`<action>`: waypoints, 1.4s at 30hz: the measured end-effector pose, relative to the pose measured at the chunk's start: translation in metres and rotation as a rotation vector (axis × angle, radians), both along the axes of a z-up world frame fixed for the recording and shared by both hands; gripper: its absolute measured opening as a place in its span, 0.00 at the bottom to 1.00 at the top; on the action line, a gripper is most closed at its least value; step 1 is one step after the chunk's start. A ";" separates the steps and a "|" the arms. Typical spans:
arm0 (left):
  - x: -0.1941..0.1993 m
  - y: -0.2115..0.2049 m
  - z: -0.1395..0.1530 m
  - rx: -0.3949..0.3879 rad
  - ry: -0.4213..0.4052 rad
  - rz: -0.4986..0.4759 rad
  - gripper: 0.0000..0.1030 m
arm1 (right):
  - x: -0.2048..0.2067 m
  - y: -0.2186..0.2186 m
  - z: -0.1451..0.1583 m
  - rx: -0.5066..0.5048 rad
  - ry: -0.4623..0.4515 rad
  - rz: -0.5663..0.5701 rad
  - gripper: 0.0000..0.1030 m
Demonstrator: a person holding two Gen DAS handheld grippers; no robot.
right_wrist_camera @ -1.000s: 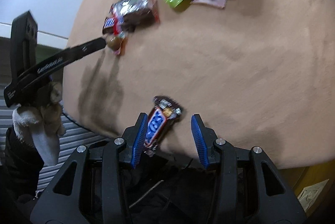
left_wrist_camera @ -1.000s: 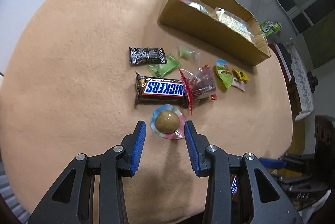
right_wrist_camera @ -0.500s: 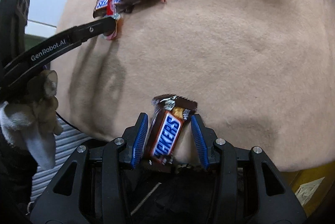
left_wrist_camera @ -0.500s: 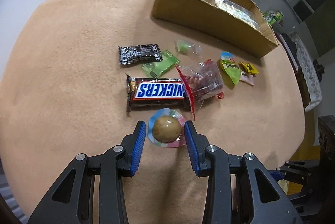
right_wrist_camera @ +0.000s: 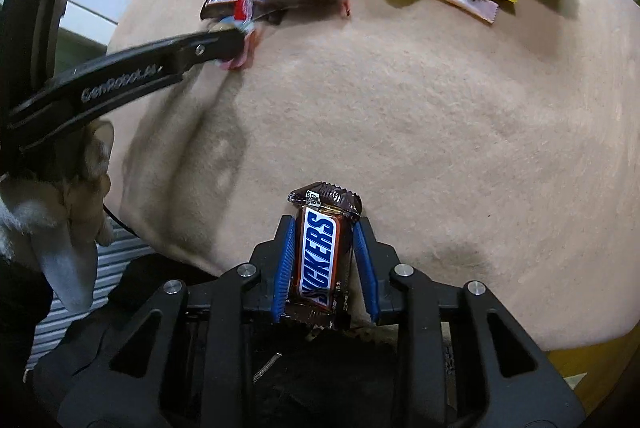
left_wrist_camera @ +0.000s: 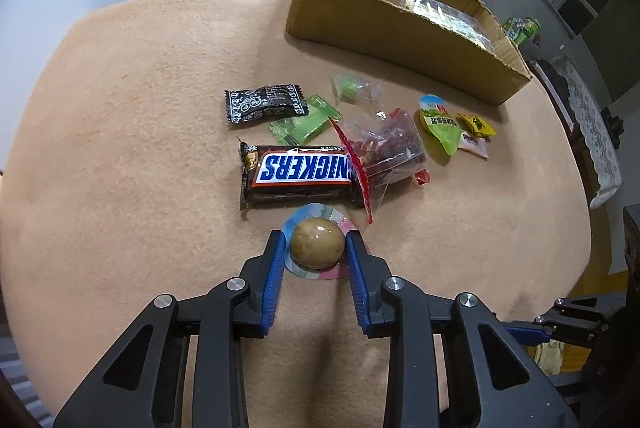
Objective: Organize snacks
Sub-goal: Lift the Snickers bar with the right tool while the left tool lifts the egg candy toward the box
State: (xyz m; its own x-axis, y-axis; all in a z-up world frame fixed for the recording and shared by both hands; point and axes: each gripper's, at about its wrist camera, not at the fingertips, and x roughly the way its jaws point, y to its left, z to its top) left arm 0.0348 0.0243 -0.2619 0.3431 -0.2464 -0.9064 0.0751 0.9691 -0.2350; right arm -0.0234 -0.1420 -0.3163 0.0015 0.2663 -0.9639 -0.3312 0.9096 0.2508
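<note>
Left wrist view: left tongs (left_wrist_camera: pixel 316 248), jaws just closing, blue pads touching both sides of the egg pack (left_wrist_camera: pixel 317 243) near the worktop (left_wrist_camera: pixel 120 108) front edge. Beyond it: large Snickers (left_wrist_camera: pixel 298 174), box (left_wrist_camera: pixel 400 28) at the far edge. Right wrist view: right tongs (right_wrist_camera: pixel 324 260), jaws just closing, flank a small Snickers (right_wrist_camera: pixel 320 260) at the worktop's front edge; left pad touching, right pad's contact unclear.

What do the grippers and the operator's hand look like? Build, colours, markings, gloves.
Both grippers are black plastic frames with silver screws and ribbed blue pads on two fingers: left gripper, right gripper. In the right wrist view, the left one's side carries white GenRobot.AI lettering, and the hand on it wears a whitish knit glove over a dark sleeve.
</note>
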 end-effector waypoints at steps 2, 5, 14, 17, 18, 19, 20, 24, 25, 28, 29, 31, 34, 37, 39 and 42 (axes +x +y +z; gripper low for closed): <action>-0.002 0.001 0.001 -0.005 0.000 0.003 0.27 | 0.003 -0.006 0.004 0.010 -0.008 -0.022 0.30; -0.005 0.004 0.005 -0.015 0.000 0.008 0.27 | 0.008 -0.014 0.014 0.030 -0.022 -0.052 0.30; -0.009 0.011 0.033 -0.060 -0.032 0.029 0.27 | 0.041 -0.033 0.042 0.071 -0.102 -0.110 0.30; -0.004 0.011 0.046 -0.073 -0.056 0.032 0.27 | 0.052 -0.043 0.049 0.080 -0.130 -0.126 0.30; -0.003 0.010 0.050 -0.075 -0.066 0.031 0.27 | 0.056 -0.046 0.053 0.084 -0.139 -0.132 0.30; -0.001 0.009 0.054 -0.077 -0.074 0.030 0.27 | 0.061 -0.053 0.056 0.088 -0.144 -0.136 0.30; 0.000 0.009 0.058 -0.079 -0.081 0.028 0.27 | 0.065 -0.058 0.061 0.090 -0.152 -0.142 0.30; 0.010 0.003 0.069 -0.080 -0.104 0.020 0.27 | 0.076 -0.068 0.075 0.093 -0.190 -0.166 0.30; 0.013 0.002 0.072 -0.077 -0.110 0.015 0.27 | 0.079 -0.072 0.079 0.094 -0.201 -0.173 0.30; 0.020 0.000 0.077 -0.074 -0.123 0.009 0.27 | 0.088 -0.083 0.093 0.094 -0.230 -0.184 0.30; 0.022 -0.001 0.079 -0.073 -0.127 0.008 0.27 | 0.091 -0.086 0.097 0.094 -0.238 -0.188 0.30; 0.029 -0.002 0.083 -0.070 -0.137 0.006 0.27 | 0.100 -0.089 0.105 0.091 -0.259 -0.194 0.30; 0.038 -0.004 0.089 -0.059 -0.154 0.001 0.27 | 0.110 -0.094 0.110 0.086 -0.279 -0.201 0.30; 0.047 -0.006 0.094 -0.050 -0.168 -0.002 0.27 | 0.119 -0.096 0.114 0.082 -0.295 -0.207 0.30; 0.053 -0.007 0.097 -0.047 -0.176 -0.004 0.27 | 0.125 -0.098 0.116 0.076 -0.306 -0.208 0.30; 0.064 -0.009 0.101 -0.040 -0.189 -0.008 0.27 | 0.136 -0.098 0.121 0.065 -0.324 -0.209 0.30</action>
